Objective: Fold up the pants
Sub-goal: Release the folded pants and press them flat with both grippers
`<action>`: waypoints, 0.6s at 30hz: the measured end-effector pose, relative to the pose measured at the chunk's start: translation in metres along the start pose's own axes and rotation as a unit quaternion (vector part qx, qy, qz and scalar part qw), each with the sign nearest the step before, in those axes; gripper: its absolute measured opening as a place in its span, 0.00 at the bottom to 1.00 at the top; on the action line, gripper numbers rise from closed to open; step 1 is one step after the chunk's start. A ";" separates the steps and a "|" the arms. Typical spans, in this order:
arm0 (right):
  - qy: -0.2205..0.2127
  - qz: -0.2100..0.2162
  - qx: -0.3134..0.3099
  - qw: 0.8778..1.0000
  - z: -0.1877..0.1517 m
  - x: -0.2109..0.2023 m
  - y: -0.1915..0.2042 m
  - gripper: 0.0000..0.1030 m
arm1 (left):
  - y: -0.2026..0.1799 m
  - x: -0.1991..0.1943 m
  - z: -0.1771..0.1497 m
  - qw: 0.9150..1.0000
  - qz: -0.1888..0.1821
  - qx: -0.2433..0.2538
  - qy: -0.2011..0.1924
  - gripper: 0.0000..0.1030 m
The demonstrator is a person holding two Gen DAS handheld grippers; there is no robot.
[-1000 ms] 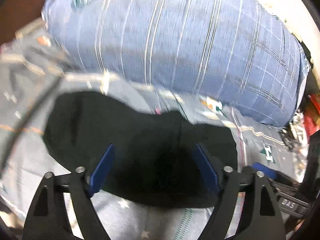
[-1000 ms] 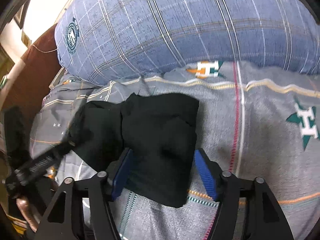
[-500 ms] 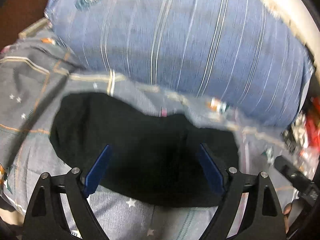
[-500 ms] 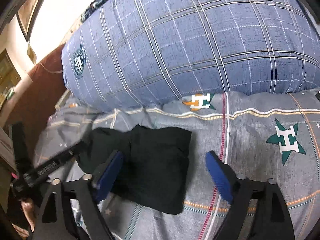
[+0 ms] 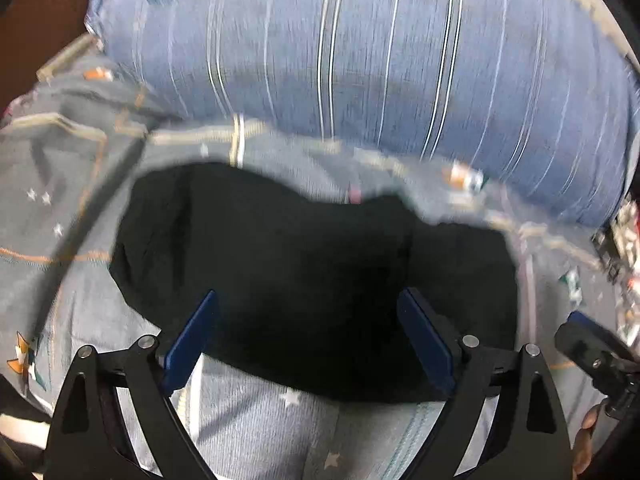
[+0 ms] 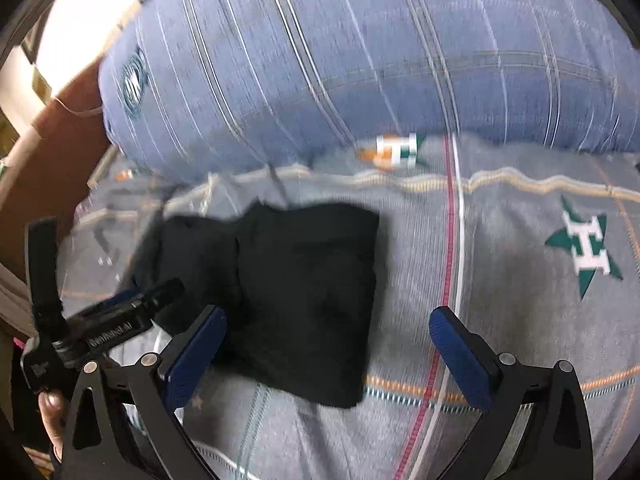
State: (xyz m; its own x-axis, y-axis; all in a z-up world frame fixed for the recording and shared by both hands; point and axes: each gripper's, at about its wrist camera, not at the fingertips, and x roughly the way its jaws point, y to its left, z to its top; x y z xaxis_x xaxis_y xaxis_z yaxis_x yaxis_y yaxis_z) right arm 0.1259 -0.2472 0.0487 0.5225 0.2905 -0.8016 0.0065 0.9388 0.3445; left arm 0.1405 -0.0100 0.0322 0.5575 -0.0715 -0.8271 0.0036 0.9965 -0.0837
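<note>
The black pants (image 5: 312,276) lie folded into a compact bundle on the grey patterned bedsheet (image 5: 72,208). My left gripper (image 5: 308,336) is open above the bundle's near edge, holding nothing. In the right wrist view the pants (image 6: 288,288) show as a folded rectangle with a second lump at the left. My right gripper (image 6: 328,352) is open and empty, its left finger (image 6: 196,352) over the bundle's near left edge, its right finger over bare sheet. The left gripper's body (image 6: 100,328) shows at the far left there.
A large blue plaid pillow (image 5: 360,60) lies just behind the pants, also in the right wrist view (image 6: 360,52). A brown headboard (image 6: 52,152) stands at the left. The right gripper's tip (image 5: 592,348) shows at the right of the left wrist view.
Both grippers have drawn back a little from the folded pants and stay open. The right gripper has shifted right, so its right finger now lies over bare sheet. The bundle has not moved.
</note>
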 end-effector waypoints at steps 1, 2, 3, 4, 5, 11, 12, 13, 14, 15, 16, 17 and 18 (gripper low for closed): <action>-0.019 0.002 -0.002 1.000 0.000 -0.008 0.001 0.99 | 0.002 -0.009 0.002 1.000 -0.017 -0.005 -0.020 0.90; -0.033 0.001 -0.005 0.999 0.001 -0.013 0.002 1.00 | 0.003 -0.010 0.003 0.999 -0.030 -0.009 -0.023 0.92; -0.047 -0.002 -0.008 0.999 0.001 -0.017 0.003 1.00 | 0.004 -0.006 0.004 0.999 -0.042 -0.011 -0.010 0.94; -0.047 -0.006 -0.008 0.999 0.000 -0.015 0.003 1.00 | 0.004 0.001 0.005 0.999 -0.047 -0.011 0.007 0.94; -0.034 -0.005 -0.006 0.999 0.000 -0.008 0.002 1.00 | 0.006 0.013 0.004 0.998 -0.054 -0.015 0.038 0.94; 0.033 0.045 0.005 0.998 -0.006 0.023 0.001 0.98 | 0.011 0.034 -0.006 0.985 -0.134 -0.060 0.092 0.94; 0.032 0.048 0.002 0.998 -0.005 0.023 0.002 0.98 | 0.010 0.036 -0.006 0.983 -0.145 -0.061 0.096 0.94; 0.031 0.051 0.001 0.998 -0.005 0.024 0.001 0.98 | 0.008 0.039 -0.006 0.981 -0.153 -0.064 0.098 0.93; 0.033 0.053 0.002 0.998 -0.005 0.026 0.000 0.98 | 0.005 0.040 -0.007 0.980 -0.158 -0.065 0.098 0.93; 0.037 0.054 0.003 0.998 -0.005 0.028 -0.001 0.97 | 0.000 0.041 -0.008 0.979 -0.164 -0.064 0.099 0.91; 0.043 0.057 0.009 0.997 -0.005 0.031 -0.003 0.96 | -0.004 0.043 -0.009 0.978 -0.169 -0.060 0.103 0.88; 0.047 0.060 0.013 0.997 -0.005 0.033 -0.004 0.90 | -0.009 0.046 -0.010 0.977 -0.172 -0.055 0.110 0.85; 0.054 0.069 0.020 0.996 -0.006 0.036 -0.007 0.85 | -0.013 0.048 -0.011 0.977 -0.173 -0.051 0.118 0.78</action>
State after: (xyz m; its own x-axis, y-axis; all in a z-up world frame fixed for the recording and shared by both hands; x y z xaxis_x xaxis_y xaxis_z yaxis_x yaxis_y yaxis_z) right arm 0.1393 -0.2419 0.0148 0.4259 0.4360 -0.7928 -0.0243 0.8814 0.4717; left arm 0.1587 -0.0271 -0.0126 0.3312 -0.4237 -0.8431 0.0695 0.9020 -0.4260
